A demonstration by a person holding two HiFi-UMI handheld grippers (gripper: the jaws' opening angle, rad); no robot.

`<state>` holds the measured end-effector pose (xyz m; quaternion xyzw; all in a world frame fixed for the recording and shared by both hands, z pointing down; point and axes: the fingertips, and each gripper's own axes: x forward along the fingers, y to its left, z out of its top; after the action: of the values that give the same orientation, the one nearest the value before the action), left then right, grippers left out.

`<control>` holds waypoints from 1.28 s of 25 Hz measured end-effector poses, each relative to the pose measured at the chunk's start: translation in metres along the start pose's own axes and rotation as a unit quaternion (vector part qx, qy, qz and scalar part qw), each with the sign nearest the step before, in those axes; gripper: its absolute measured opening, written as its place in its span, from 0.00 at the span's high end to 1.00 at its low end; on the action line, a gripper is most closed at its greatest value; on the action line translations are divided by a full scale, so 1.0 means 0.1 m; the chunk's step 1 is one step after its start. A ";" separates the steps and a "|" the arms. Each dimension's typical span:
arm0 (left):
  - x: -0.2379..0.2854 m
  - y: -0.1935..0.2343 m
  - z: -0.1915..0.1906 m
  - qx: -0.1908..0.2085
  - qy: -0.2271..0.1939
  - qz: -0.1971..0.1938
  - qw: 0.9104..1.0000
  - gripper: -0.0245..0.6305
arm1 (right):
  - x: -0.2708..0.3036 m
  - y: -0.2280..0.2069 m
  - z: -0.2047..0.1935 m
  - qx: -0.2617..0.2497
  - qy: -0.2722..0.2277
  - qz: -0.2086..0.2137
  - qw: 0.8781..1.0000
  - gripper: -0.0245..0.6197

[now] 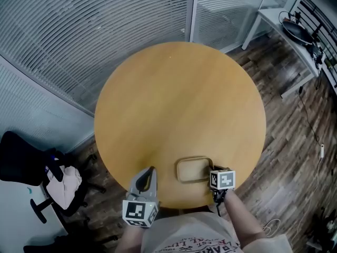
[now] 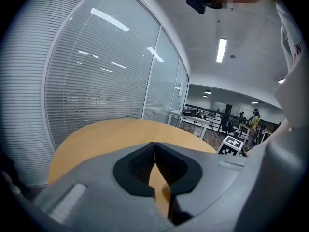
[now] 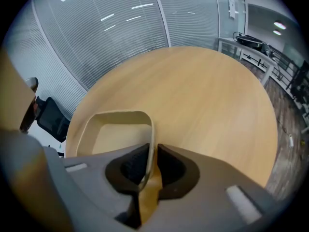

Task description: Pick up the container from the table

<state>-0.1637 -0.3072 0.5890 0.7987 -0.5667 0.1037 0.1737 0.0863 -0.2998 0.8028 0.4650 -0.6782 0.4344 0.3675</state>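
A shallow beige container (image 1: 192,169) with rounded corners lies on the round wooden table (image 1: 179,104), close to its near edge. My right gripper (image 1: 212,169) is shut on the container's right wall. In the right gripper view the jaws pinch that thin wall (image 3: 151,139), and the empty container (image 3: 118,114) stretches away to the left. Whether it rests on the table or is slightly raised cannot be told. My left gripper (image 1: 151,170) is shut on nothing over the table's near edge, left of the container. Its closed jaws (image 2: 155,151) point across the bare tabletop (image 2: 120,132).
A black office chair (image 1: 21,165) with clothes on it stands on the floor at the left. A white side table (image 1: 279,22) carrying a black pan (image 1: 296,31) is at the far right. Glass walls with blinds (image 1: 95,30) run behind the table.
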 end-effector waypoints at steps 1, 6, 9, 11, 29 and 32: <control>0.00 0.02 0.00 -0.001 0.000 0.002 1.000 0.95 | 0.01 0.01 0.00 0.005 0.001 0.002 1.000 0.91; 0.01 0.05 0.00 -0.002 0.006 0.009 1.000 0.95 | 0.05 0.05 0.04 0.009 0.008 0.012 1.000 0.93; 0.02 0.02 0.07 0.003 0.003 0.008 1.000 0.95 | 0.04 0.05 0.05 0.019 0.012 0.019 1.000 0.93; 0.02 -0.01 0.13 0.007 -0.001 0.008 1.000 0.95 | -0.01 0.06 0.08 0.030 0.003 0.025 0.999 0.93; -0.01 -0.26 0.72 0.033 -0.058 -0.004 0.998 0.95 | -1.61 0.47 1.40 -0.026 -0.243 0.037 0.969 0.94; -0.04 -0.25 0.85 0.037 -0.073 -0.001 0.997 0.95 | -1.96 0.56 1.60 -0.049 -0.299 0.032 0.953 0.94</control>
<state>-0.1440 -0.3296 0.5050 0.8104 -0.5731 0.0657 0.1019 0.0757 -0.3773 0.5556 0.5326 -0.7923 0.2533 0.1563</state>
